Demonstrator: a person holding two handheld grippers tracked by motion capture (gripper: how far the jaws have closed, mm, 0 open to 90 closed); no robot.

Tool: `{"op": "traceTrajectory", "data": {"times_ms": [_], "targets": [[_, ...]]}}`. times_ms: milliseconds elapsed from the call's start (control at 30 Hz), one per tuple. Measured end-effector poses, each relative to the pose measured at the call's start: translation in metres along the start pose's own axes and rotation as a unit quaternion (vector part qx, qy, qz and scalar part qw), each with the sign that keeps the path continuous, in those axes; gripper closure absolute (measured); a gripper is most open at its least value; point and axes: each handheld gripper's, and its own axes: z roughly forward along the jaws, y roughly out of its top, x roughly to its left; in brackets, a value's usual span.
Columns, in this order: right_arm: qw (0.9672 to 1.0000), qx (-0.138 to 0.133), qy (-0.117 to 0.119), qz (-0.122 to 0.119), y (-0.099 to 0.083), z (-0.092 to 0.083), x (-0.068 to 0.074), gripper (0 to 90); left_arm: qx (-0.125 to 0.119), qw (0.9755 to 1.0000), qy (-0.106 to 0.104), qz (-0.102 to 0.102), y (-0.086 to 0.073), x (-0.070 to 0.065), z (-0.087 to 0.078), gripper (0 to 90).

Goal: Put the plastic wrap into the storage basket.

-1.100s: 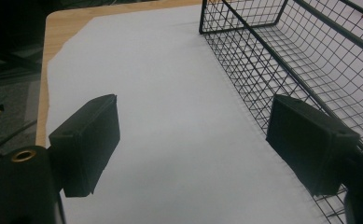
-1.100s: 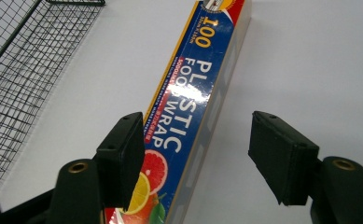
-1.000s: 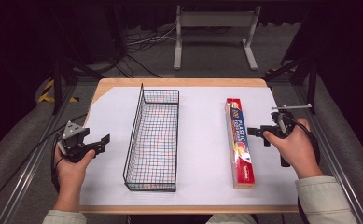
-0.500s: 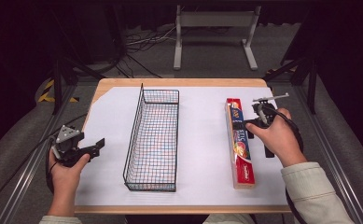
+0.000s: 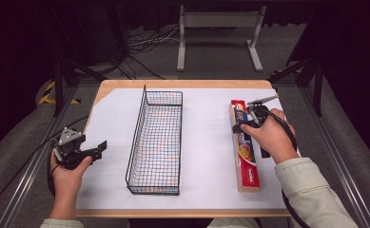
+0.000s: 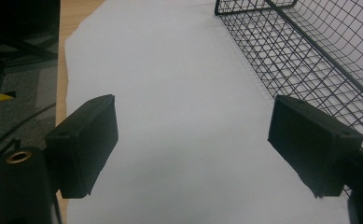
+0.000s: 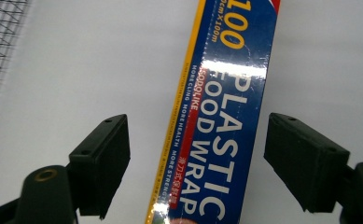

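Note:
A long red and blue plastic wrap box (image 5: 247, 171) lies on the white sheet at the right, its length running away from me. My right gripper (image 5: 246, 124) hovers over the box's far half. In the right gripper view the box (image 7: 226, 107) runs up between the jaws of the right gripper (image 7: 198, 158). The jaws have just been opening and stand open, with both pads clear of the box's sides. My left gripper (image 5: 99, 148) rests at the table's left edge, open and with nothing in it. In the left gripper view, the left gripper (image 6: 193, 149) points over bare white paper.
A black wire basket (image 5: 136, 137) stands lengthwise in the middle of the table, and its mesh wall (image 6: 310, 46) is just right of the left jaws. A white sheet (image 5: 206, 142) covers the wooden tabletop. A metal stand (image 5: 218, 21) stands on the floor beyond the table.
My right hand has moved left from the table's right edge to over the plastic wrap box, and its jaws have opened. The left hand has hardly moved.

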Motion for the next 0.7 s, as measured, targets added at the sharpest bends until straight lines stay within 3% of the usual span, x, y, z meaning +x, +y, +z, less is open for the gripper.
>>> {"op": "traceTrajectory", "data": {"times_ms": [167, 433, 700], "targets": [[0.9998, 0.008, -0.011, 0.017, 0.002, 0.007, -0.001, 23.4, 0.001, 1.0, 0.001, -0.001, 0.0, 0.0, 0.001, 16.3], [0.9971, 0.053, -0.03, 0.045, -0.001, 0.024, -0.001, 23.4, 0.009, 1.0, 0.003, 0.002, -0.001, 0.0, 0.003, 16.2], [0.9942, 0.084, -0.049, 0.046, -0.002, 0.035, 0.002, 26.1, 0.015, 0.9999, 0.004, 0.004, -0.001, 0.001, 0.005, 16.1]]}}
